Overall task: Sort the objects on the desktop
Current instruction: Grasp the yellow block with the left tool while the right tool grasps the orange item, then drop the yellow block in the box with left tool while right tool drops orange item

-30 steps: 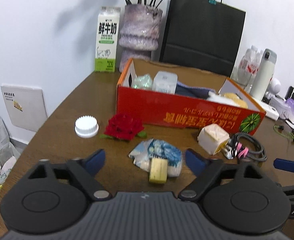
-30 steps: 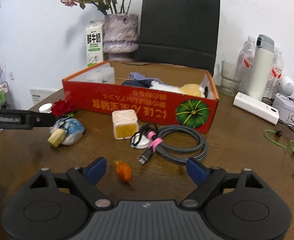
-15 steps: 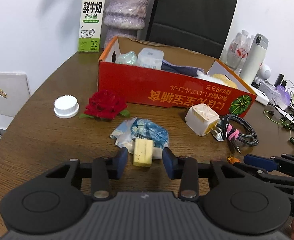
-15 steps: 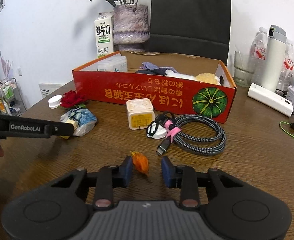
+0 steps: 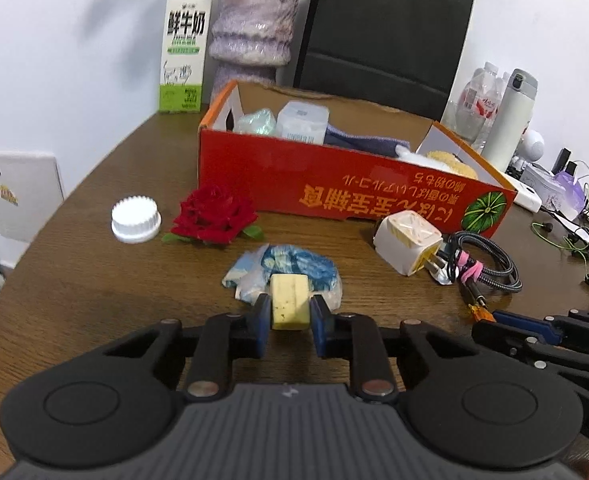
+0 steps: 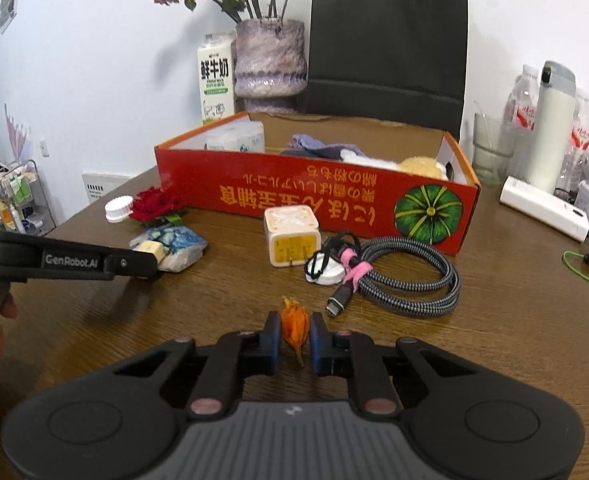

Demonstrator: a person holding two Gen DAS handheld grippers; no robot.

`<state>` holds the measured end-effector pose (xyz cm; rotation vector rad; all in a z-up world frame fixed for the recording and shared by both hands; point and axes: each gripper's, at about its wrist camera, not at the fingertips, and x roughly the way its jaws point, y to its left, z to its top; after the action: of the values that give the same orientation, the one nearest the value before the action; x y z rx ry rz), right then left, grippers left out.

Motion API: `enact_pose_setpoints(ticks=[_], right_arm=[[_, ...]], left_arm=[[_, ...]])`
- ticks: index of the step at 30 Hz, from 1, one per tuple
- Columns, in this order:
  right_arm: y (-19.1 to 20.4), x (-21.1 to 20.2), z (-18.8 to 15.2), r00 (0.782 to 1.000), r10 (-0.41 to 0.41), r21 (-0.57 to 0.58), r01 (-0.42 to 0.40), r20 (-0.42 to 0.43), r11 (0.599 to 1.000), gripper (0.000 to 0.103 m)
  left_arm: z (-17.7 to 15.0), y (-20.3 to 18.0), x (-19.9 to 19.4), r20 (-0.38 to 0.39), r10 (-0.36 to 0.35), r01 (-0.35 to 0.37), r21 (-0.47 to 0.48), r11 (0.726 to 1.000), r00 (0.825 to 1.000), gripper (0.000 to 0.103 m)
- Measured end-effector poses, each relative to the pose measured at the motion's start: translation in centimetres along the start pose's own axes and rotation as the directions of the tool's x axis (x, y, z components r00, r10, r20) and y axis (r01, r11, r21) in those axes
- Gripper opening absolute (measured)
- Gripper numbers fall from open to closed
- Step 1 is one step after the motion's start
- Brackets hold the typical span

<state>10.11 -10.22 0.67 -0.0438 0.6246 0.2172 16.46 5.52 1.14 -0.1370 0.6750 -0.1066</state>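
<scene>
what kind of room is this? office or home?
Likely a home or small-office desk: wooden table against a white wall, with a milk carton, vase of dried flowers and tangled cables.

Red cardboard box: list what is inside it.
Inside the red cardboard box: white tissue pack, purple cloth, yellow plush item. Front wall hides the bottom.
</scene>
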Motion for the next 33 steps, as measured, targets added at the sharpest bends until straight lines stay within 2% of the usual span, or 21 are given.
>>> enact_pose_setpoints(ticks=[10, 14, 24, 33], right_arm=[[-0.5, -1.1, 0.4, 0.999, -0.016, 0.025, 0.015, 0.051, 1.0, 0.013], [-0.9, -1.8, 1.3, 0.997, -0.011, 0.029, 0.009, 0.079, 1.0, 0.013], [-1.9, -2.0, 6.9, 0.979, -0.042, 0.024, 0.038, 0.202, 0.999, 0.013], [-4.8, 1.5, 10.3, 0.965, -0.064, 0.117, 0.035, 0.253, 0.992, 0.013]], left_arm=[[0.2, -0.3, -1.3, 0.053, -0.005, 0.005, 0.006, 1.0, 0.999, 0.022], [1.0, -0.6, -2.0, 0.099, 0.002, -0.004, 0.013, 1.0, 0.995, 0.022], [7.1, -3.2, -2.8, 0.22, -0.028, 0.015, 0.061, 0.998, 0.975, 0.022], [9.9, -5.7, 0.7, 0.257, -0.086, 0.086, 0.011, 0.996, 0.963, 0.022]])
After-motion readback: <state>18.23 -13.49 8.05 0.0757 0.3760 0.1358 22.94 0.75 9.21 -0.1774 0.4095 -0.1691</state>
